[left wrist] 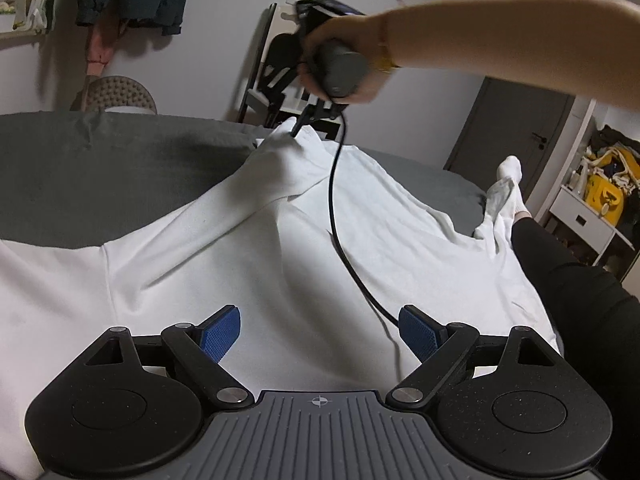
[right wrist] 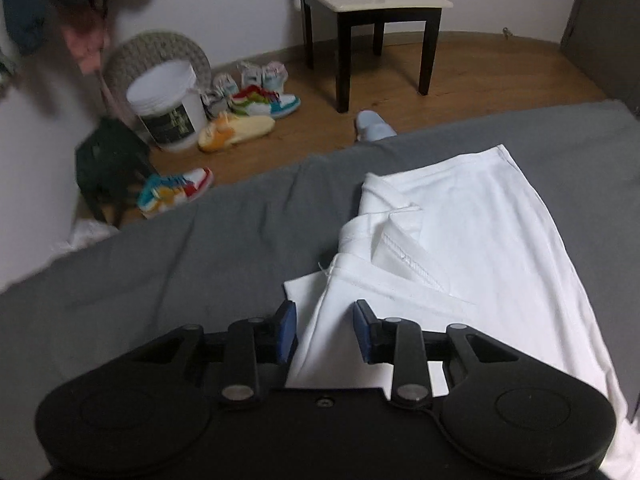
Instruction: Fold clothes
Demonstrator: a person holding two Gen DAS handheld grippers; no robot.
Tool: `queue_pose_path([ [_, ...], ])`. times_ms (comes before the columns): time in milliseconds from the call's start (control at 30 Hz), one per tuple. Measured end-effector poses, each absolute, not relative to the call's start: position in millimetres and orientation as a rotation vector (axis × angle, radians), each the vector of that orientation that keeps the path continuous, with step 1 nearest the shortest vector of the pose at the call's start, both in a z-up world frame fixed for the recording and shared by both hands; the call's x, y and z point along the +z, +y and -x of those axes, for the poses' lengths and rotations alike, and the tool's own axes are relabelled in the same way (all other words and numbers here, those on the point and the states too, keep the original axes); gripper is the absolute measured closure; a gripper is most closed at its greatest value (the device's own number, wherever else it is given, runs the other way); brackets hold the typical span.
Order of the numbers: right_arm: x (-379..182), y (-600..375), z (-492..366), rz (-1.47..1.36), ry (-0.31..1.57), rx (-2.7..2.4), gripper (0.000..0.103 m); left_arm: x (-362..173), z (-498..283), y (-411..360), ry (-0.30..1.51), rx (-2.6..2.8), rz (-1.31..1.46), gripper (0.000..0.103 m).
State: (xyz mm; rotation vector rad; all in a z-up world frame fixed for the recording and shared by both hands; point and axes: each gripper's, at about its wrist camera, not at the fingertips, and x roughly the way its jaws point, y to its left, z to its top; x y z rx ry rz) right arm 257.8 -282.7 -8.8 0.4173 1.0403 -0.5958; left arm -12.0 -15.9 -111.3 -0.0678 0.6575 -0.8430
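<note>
White T-shirt (left wrist: 248, 264) fabric covers most of the grey bedsheet (left wrist: 100, 176), its far hem lying close to the mattress edge, with bare sheet open to the left. The left gripper (left wrist: 320, 334) hovers over the cloth's middle, blue pads spread wide and holding nothing. The right gripper (right wrist: 325, 330), seen from the left wrist camera in a hand (left wrist: 340, 60), pinches a raised ridge of the shirt near the far end; its jaws sit partly closed around that fold. A black cable (left wrist: 340, 208) trails across the fabric. Beyond the bed edge, sneakers (right wrist: 256, 104) and a chair (right wrist: 372, 12) stand on the wooden floor (right wrist: 480, 76).
</note>
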Motion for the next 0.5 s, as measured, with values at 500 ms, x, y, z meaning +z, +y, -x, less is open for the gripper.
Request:
queue_pose_path([
  [500, 51.8, -254.3, -281.7, -0.444, 0.894, -0.288, 0.099, -100.7, 6.0, -0.7, 0.647, -0.685, 0.119, 0.016],
])
